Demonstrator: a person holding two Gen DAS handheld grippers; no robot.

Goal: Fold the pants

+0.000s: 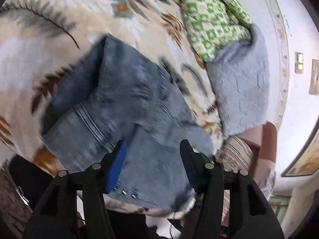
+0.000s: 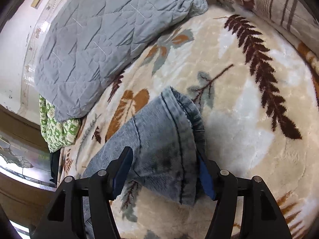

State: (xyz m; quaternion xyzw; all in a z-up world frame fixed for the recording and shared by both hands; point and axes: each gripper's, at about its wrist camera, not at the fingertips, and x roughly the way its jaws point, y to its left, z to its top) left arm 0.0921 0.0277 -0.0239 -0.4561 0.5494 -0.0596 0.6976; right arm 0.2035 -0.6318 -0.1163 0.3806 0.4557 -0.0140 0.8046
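Both grippers hang over the jeans with jaws spread and nothing pinched. Left gripper [image 1: 152,145] sits at the bottom centre of its view, pads parted above the broad waist end of the jeans [image 1: 119,107], which fills the middle of the frame on the blanket [image 1: 39,63]; a row of rivets shows by its left finger. From there the denim runs up and left, its long axis slanting toward the upper left of that frame. That view is smeared, so I cannot say whether the pads brush the cloth.

Right gripper [image 2: 165,159] straddles the hem end of a leg, the cuff [image 2: 179,107] lying just beyond its tips toward the frame's centre. One pad is on each side of the leg, open around it rather than clamped. Here the leg runs from lower left up to the cuff.

So each gripper has its own end directly ahead and below; I judge the right one better placed for a bite, as the cloth is already between its jaws.

Around them: a grey quilt [image 2: 95,39] at upper left of the right view, a green patterned cloth [image 1: 209,18] beyond, a striped pillow [image 2: 269,6] at upper right. None lies on the jeans, and the fold path looks free.
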